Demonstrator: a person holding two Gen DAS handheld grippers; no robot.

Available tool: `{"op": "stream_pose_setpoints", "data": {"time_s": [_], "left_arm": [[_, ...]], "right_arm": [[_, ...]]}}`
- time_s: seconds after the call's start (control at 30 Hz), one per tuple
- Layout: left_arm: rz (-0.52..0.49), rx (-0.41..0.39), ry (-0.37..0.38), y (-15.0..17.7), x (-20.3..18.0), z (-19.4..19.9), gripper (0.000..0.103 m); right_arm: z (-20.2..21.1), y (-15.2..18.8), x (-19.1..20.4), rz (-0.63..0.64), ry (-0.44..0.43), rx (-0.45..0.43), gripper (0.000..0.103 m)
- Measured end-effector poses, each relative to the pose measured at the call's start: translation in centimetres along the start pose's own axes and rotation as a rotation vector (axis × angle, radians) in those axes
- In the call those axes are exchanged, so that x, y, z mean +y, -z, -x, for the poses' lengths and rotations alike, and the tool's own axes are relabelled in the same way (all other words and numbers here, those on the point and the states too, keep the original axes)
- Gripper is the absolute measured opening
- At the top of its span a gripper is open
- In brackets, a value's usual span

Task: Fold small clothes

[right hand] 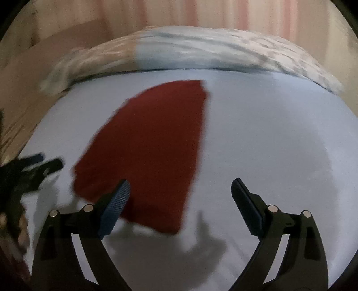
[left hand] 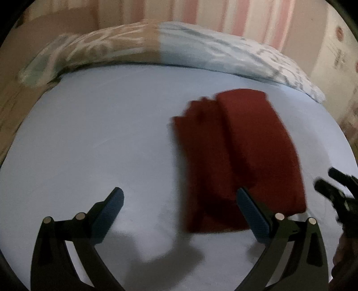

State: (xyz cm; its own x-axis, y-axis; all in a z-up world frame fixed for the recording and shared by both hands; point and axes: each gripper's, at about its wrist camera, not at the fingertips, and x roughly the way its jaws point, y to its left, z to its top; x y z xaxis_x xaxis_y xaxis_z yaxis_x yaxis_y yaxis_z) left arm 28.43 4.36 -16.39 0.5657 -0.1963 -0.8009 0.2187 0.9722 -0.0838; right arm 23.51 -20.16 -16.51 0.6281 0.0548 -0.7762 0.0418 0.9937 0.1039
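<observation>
A dark red garment (left hand: pixel 239 156) lies folded lengthwise on the pale blue bed sheet (left hand: pixel 100 138). In the left wrist view my left gripper (left hand: pixel 180 194) hangs open above the sheet, its right finger over the garment's near left edge, nothing between the pads. The right gripper (left hand: pixel 324 179) shows at the far right edge, beside the garment's near right corner. In the right wrist view the red garment (right hand: pixel 152 145) stretches away on the left; my right gripper (right hand: pixel 180 185) stands wide open, its left finger above the garment's near edge. The left gripper (right hand: pixel 48 162) shows blurred at the left edge.
A patterned duvet (left hand: pixel 201 49) is bunched along the far side of the bed, also seen as the duvet (right hand: pixel 223 49) in the right wrist view. Striped pink curtains (left hand: pixel 246 18) hang behind. A person's hand (right hand: pixel 13 221) shows at the lower left. Bare sheet (right hand: pixel 279 134) lies right of the garment.
</observation>
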Motion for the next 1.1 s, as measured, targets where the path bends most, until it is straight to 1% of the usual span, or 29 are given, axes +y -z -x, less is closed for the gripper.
{"op": "stream_pose_setpoints", "data": {"time_s": [0.07, 0.13, 0.2, 0.23, 0.27, 0.33, 0.37, 0.4, 0.43, 0.47, 0.57, 0.67, 0.77, 0.87, 0.93, 1.0, 1.1], "left_arm": [[-0.053, 0.008, 0.003, -0.4, -2.3, -1.0, 0.101], [-0.085, 0.025, 0.029, -0.8, -3.7, -2.0, 0.099], [-0.119, 0.041, 0.058, -0.8, -5.0, -3.0, 0.091], [-0.127, 0.055, 0.059, -0.8, -5.3, -3.6, 0.077], [-0.132, 0.087, 0.058, -0.7, -5.6, -4.6, 0.065], [-0.121, 0.119, 0.053, -0.5, -5.8, -5.9, 0.059], [-0.122, 0.121, 0.046, -0.3, -5.9, -6.2, 0.048], [-0.135, 0.125, 0.022, -0.1, -6.0, -6.7, 0.043], [-0.143, 0.122, 0.014, 0.1, -6.0, -6.8, 0.039], [-0.148, 0.119, 0.007, 0.3, -5.9, -7.0, 0.032], [-0.134, 0.097, 0.007, 0.6, -5.6, -6.4, 0.024], [-0.124, 0.056, 0.003, 0.8, -4.7, -4.8, 0.023], [-0.108, 0.056, -0.002, 1.2, -3.8, -4.2, 0.023], [-0.051, 0.044, -0.016, 2.1, -2.2, -3.1, 0.023], [-0.044, 0.065, -0.02, 2.6, -1.8, -3.2, 0.023], [-0.053, 0.086, -0.033, 3.3, -1.6, -4.3, 0.024], [-0.071, 0.082, -0.05, 3.4, -2.0, -5.0, 0.025]], "right_arm": [[-0.5, -0.4, -1.1, -0.045, 0.032, -0.001, 0.092], [-0.7, -0.5, -1.9, -0.07, 0.033, 0.006, 0.092], [-0.6, -0.5, -2.1, -0.07, 0.035, -0.002, 0.092], [-0.6, -0.7, -2.0, -0.07, 0.033, -0.005, 0.092], [-0.9, -0.9, -2.2, -0.072, 0.025, -0.005, 0.092], [-1.1, -1.2, -2.0, -0.078, 0.013, -0.004, 0.092], [-0.9, -1.1, -2.1, -0.078, 0.007, -0.004, 0.092], [-1.0, -1.1, -2.1, -0.075, 0.003, -0.003, 0.092], [-1.2, -1.2, -2.1, -0.071, 0.002, -0.002, 0.092], [-1.4, -1.2, -1.9, -0.067, -0.005, 0.001, 0.092], [-1.4, -1.2, -1.3, -0.05, -0.022, -0.003, 0.091], [-1.1, -1.2, -0.8, -0.042, -0.039, -0.016, 0.091], [-0.8, -1.2, -0.2, -0.035, -0.061, -0.026, 0.091], [-0.2, -0.7, 0.7, -0.008, -0.075, -0.027, 0.091], [-0.4, -0.2, 1.4, 0.008, -0.076, -0.011, 0.091], [-1.1, 0.5, 1.9, 0.022, -0.068, 0.007, 0.091], [-2.0, 1.2, 2.1, 0.012, -0.07, 0.035, 0.09]]}}
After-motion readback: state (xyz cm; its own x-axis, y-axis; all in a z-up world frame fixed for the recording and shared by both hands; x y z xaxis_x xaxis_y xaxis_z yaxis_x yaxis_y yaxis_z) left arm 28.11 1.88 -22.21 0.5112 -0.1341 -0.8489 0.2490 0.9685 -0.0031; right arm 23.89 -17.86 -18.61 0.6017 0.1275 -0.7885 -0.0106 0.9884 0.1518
